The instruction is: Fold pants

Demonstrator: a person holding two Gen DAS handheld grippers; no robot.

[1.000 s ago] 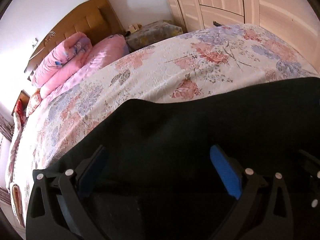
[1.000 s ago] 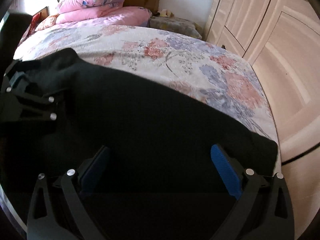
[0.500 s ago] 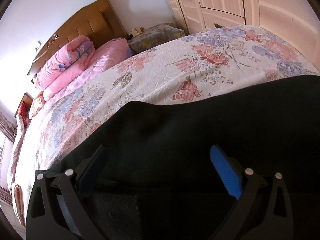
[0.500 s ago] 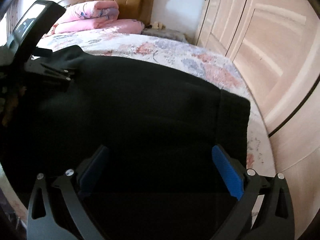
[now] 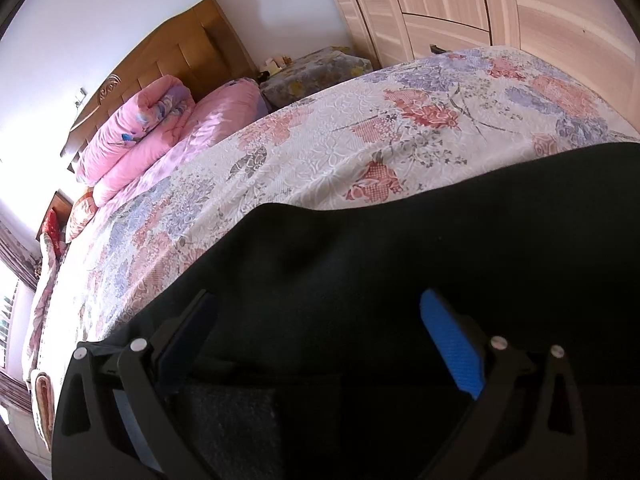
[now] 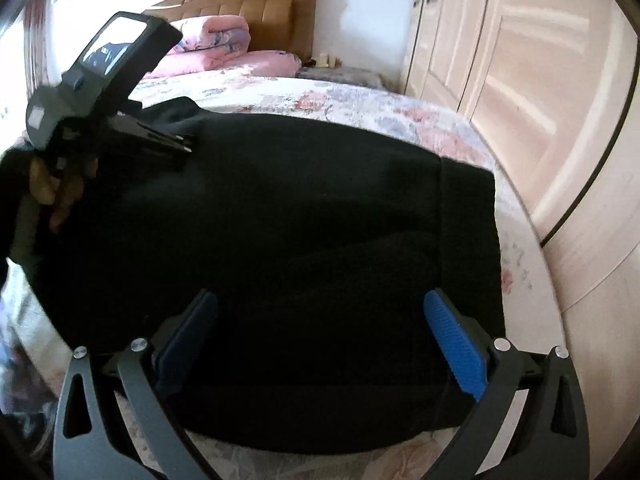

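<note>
The left gripper (image 5: 316, 332) fills the lower part of its own view with jaws spread wide, one blue pad (image 5: 452, 346) at lower right and the other finger dark at lower left. In the right wrist view it shows again at upper left (image 6: 176, 146), tilted, its fingers pointing toward frame centre, with the hand (image 6: 54, 190) gripping its handle at the left edge. The right gripper (image 6: 320, 332) sits at the bottom of its view, jaws equally wide apart.

The pants (image 6: 280, 240) lie on the bed (image 6: 400, 108). Quilt (image 5: 136, 132) and headboard (image 5: 184, 56) sit at ten o'clock in the left wrist view, wardrobe (image 5: 460, 0) at one.
</note>
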